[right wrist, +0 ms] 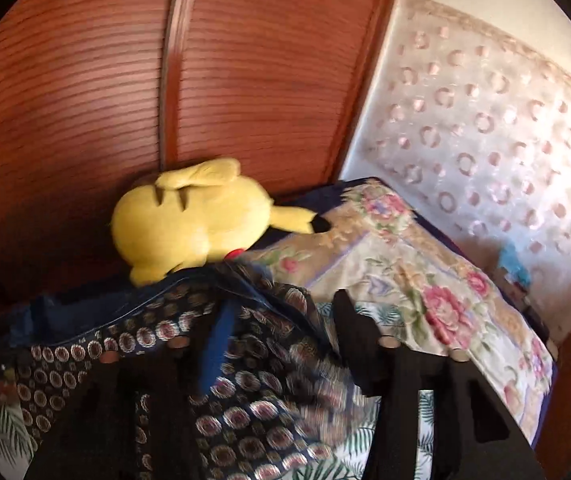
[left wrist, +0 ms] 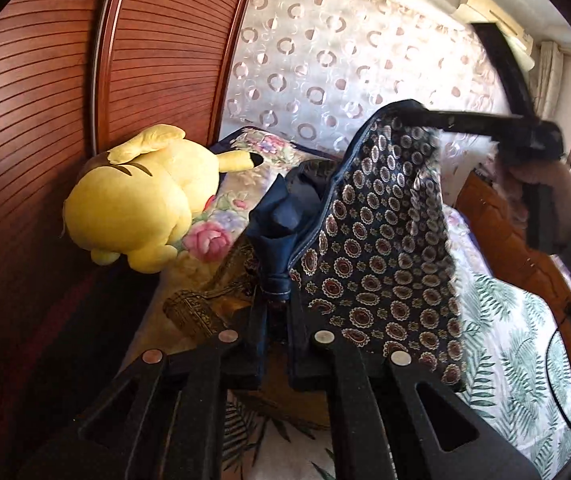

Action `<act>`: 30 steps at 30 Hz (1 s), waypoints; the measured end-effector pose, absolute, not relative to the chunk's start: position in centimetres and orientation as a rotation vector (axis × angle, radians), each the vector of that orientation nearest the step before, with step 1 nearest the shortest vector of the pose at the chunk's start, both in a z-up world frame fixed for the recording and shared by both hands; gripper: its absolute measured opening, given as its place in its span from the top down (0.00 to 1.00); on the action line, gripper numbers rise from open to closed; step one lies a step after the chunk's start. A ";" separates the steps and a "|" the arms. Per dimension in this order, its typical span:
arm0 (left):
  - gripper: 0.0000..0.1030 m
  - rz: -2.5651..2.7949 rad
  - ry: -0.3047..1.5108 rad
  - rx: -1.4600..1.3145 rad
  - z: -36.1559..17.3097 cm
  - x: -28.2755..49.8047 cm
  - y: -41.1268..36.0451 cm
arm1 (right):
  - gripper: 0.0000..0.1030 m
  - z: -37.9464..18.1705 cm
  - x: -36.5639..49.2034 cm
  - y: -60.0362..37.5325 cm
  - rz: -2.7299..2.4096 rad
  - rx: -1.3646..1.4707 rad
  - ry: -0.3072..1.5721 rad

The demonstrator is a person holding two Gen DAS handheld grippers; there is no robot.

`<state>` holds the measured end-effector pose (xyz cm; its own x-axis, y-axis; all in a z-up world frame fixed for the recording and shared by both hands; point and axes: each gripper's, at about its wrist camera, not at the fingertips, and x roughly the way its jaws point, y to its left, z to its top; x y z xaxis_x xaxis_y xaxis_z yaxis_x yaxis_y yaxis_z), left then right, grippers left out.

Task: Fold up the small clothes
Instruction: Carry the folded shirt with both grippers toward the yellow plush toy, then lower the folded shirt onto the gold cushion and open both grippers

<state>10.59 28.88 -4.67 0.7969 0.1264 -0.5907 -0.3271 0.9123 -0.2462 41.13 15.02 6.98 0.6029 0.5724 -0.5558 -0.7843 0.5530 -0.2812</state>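
Note:
A small dark navy garment [left wrist: 377,240] with a round medallion print hangs in the air above the bed. My left gripper [left wrist: 275,300] is shut on a bunched navy hem of it. In the left wrist view my right gripper [left wrist: 425,118] pinches the garment's upper corner and holds it high. In the right wrist view the same garment [right wrist: 253,400] drapes over my right gripper [right wrist: 281,320], blurred; the left finger is covered by cloth and the right finger [right wrist: 355,328] shows bare.
A yellow plush toy [left wrist: 141,204] lies on a floral blanket [right wrist: 425,280] against the slatted wooden wardrobe doors [left wrist: 45,100]. A leaf-print sheet [left wrist: 517,344] covers the bed. A patterned curtain [left wrist: 345,60] hangs behind.

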 end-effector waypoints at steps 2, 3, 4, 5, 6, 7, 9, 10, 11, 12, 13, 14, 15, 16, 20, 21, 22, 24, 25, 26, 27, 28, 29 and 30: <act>0.88 0.259 0.604 -0.320 -4.7 10.6 28.8 | 0.47 6.8 40.7 14.2 0.833 -0.516 0.436; 0.85 0.264 0.598 -0.303 -4.6 10.4 28.5 | 0.47 6.4 40.2 13.9 0.846 -0.497 0.456; 0.78 0.266 0.592 -0.296 -4.4 10.2 28.4 | 0.47 5.9 39.6 13.5 0.861 -0.482 0.472; 0.74 0.261 0.585 -0.295 -4.3 10.0 28.3 | 0.47 5.2 38.9 13.4 0.867 -0.472 0.483; 0.65 0.250 0.574 -0.297 -4.1 9.7 28.3 | 0.47 4.5 38.1 12.9 0.872 -0.465 0.491; 0.56 0.245 0.562 -0.297 -3.9 9.5 28.1 | 0.47 3.7 37.5 12.5 0.880 -0.462 0.495; 0.40 0.235 0.547 -0.281 -3.3 9.0 27.7 | 0.47 2.8 36.1 11.3 0.881 -0.448 0.500; 0.21 0.226 0.542 -0.272 -3.1 8.7 27.4 | 0.47 2.6 35.3 10.8 0.880 -0.436 0.505; 0.16 0.221 0.536 -0.266 -2.8 8.6 27.1 | 0.47 2.8 34.7 9.8 0.875 -0.418 0.508; 0.14 0.212 0.528 -0.255 -2.5 8.4 26.6 | 0.47 3.1 33.8 8.7 0.869 -0.394 0.507; 0.13 0.201 0.528 -0.241 -2.1 8.3 26.1 | 0.47 3.2 33.0 7.5 0.859 -0.370 0.502; 0.13 0.193 0.527 -0.229 -1.8 8.2 25.6 | 0.47 3.3 32.0 6.0 0.847 -0.345 0.498; 0.13 0.189 0.521 -0.214 -1.4 8.0 24.9 | 0.47 3.6 31.1 4.4 0.838 -0.326 0.495; 0.12 0.188 0.517 -0.205 -1.2 8.0 24.4 | 0.47 3.5 30.3 3.4 0.826 -0.306 0.494; 0.12 0.153 0.498 -0.183 0.0 7.5 21.6 | 0.47 3.5 26.6 -0.8 0.757 -0.243 0.462; 0.12 0.144 0.496 -0.177 0.3 7.4 20.8 | 0.47 3.5 25.5 -1.9 0.735 -0.232 0.451; 0.12 0.131 0.492 -0.171 0.5 7.4 20.1 | 0.47 3.7 24.4 -3.0 0.712 -0.219 0.442; 0.12 0.099 0.480 -0.154 1.1 7.3 18.2 | 0.47 3.7 21.9 -5.0 0.669 -0.200 0.423; 0.12 0.085 0.478 -0.145 1.4 7.3 17.3 | 0.47 3.8 20.9 -6.0 0.647 -0.186 0.413; 0.12 0.068 0.473 -0.137 1.6 7.3 16.5 | 0.44 3.8 19.7 -7.1 0.628 -0.172 0.407; 0.12 0.048 0.467 -0.127 1.9 7.2 15.4 | 0.43 3.8 18.6 -8.1 0.608 -0.159 0.403; 0.12 0.036 0.463 -0.120 2.2 7.1 14.5 | 0.40 3.8 17.6 -8.9 0.595 -0.151 0.398; 0.12 0.019 0.457 -0.112 2.6 7.0 13.5 | 0.38 3.8 16.6 -9.6 0.582 -0.144 0.390; 0.12 0.008 0.454 -0.106 2.8 6.9 12.8 | 0.37 3.7 15.5 -10.2 0.565 -0.136 0.382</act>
<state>6.91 12.81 2.80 0.8989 -0.0160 -0.4379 -0.0313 0.9944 -0.1007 15.45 -10.17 3.75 0.7766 0.4956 -0.3889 -0.5455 0.8378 -0.0217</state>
